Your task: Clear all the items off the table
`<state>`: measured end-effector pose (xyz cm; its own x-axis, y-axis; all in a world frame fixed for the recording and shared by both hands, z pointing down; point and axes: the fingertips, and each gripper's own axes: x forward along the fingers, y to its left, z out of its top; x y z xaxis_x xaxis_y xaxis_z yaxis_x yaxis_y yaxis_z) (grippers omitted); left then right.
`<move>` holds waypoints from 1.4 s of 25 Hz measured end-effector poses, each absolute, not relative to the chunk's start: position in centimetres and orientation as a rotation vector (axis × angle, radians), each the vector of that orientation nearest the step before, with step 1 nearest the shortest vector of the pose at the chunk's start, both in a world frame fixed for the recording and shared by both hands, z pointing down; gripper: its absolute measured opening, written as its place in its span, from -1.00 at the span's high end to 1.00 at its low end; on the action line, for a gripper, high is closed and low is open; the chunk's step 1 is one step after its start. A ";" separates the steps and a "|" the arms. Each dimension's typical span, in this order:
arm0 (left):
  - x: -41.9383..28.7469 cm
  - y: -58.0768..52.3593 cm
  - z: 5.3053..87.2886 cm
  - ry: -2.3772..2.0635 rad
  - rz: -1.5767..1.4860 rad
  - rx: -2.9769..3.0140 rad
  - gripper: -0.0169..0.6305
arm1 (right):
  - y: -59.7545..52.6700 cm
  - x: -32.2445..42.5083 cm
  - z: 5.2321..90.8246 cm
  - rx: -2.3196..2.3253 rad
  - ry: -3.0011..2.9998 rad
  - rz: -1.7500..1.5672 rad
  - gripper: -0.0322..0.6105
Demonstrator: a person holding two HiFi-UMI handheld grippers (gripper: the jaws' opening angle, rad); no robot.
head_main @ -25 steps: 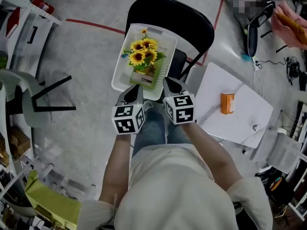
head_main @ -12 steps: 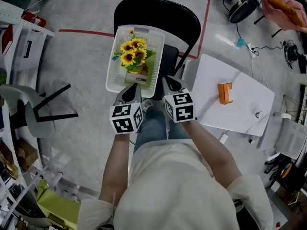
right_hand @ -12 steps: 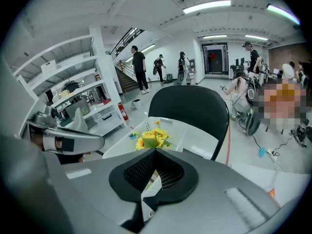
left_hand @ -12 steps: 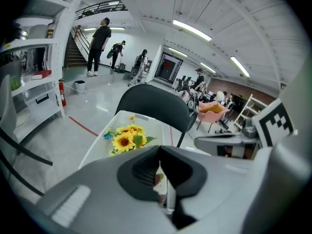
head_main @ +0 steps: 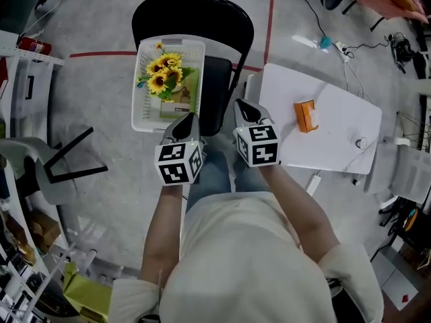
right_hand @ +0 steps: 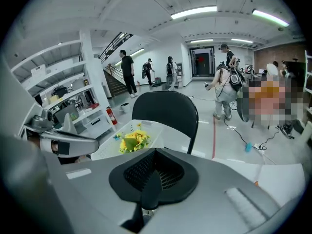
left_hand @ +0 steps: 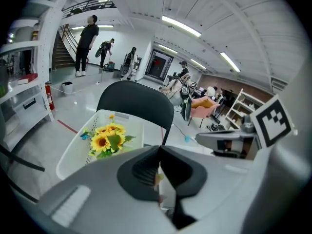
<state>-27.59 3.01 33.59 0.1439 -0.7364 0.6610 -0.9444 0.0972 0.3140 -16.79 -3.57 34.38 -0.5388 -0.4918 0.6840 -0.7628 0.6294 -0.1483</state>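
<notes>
A small orange box (head_main: pixel 306 116) lies on the white table (head_main: pixel 337 147) at the right of the head view. A white basket (head_main: pixel 147 113) with a sunflower bunch (head_main: pixel 160 74) stands on the black chair (head_main: pixel 222 32) ahead of me. My left gripper (head_main: pixel 188 121) is shut and empty, its tip just over the basket's near right corner. My right gripper (head_main: pixel 246 110) is shut and empty too, held between the chair seat and the table's left edge. The left gripper view shows the sunflowers (left_hand: pixel 108 138) beyond the shut jaws (left_hand: pixel 159 149). The right gripper view shows shut jaws (right_hand: pixel 155 154).
A small looped cord (head_main: pixel 361 142) rests near the table's right edge. Red tape (head_main: pixel 101 54) marks the grey floor. A grey chair (head_main: pixel 40 173) and white shelves (head_main: pixel 20 73) stand at the left. Cables and gear (head_main: pixel 404 46) crowd the right side; people stand far off (left_hand: pixel 87 38).
In the head view the chair and basket have drifted left and the table has come further into view. Both grippers stay shut, and the right one now sits closer to the table's edge.
</notes>
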 end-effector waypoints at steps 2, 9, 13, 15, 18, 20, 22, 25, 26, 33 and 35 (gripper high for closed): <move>-26.2 2.8 33.6 -1.622 0.370 1.698 0.92 | -3.8 -15.2 34.2 0.997 -2.239 0.590 0.90; -21.2 1.4 33.8 -1.575 0.406 1.747 0.92 | -4.2 -9.6 34.5 1.048 -2.209 0.605 0.90; -18.5 0.5 34.0 -1.556 0.425 1.770 0.92 | -4.3 -6.3 34.9 1.077 -2.188 0.629 0.90; -17.0 0.2 34.0 -1.546 0.433 1.780 0.92 | -4.4 -4.6 35.2 1.092 -2.175 0.638 0.90; -14.7 -0.3 34.4 -1.526 0.450 1.795 0.92 | -4.7 -2.0 35.7 1.115 -2.159 0.646 0.90; -13.2 -0.5 34.8 -1.511 0.466 1.805 0.92 | -4.9 -0.4 36.0 1.127 -2.150 0.646 0.90; -11.7 -0.7 35.2 -1.496 0.477 1.812 0.92 | -5.1 1.3 36.3 1.138 -2.142 0.652 0.90; -9.3 -1.1 35.8 -1.474 0.492 1.820 0.92 | -5.5 3.8 37.0 1.157 -2.130 0.669 0.90; -8.5 -1.2 36.1 -1.466 0.497 1.825 0.92 | -5.7 4.6 37.2 1.160 -2.125 0.669 0.90; -2.7 -2.4 37.8 -1.412 0.521 1.859 0.92 | -6.1 10.6 39.5 1.160 -2.077 0.663 0.90; -1.1 -2.6 38.5 -1.400 0.527 1.862 0.92 | -6.2 12.2 40.6 1.157 -2.059 0.677 0.89</move>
<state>-1.14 -2.57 38.45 0.3217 -0.6393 0.6984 -0.9412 -0.1355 0.3095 12.24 -6.16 40.56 -0.3811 -0.5260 0.7603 -0.8747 0.4715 -0.1122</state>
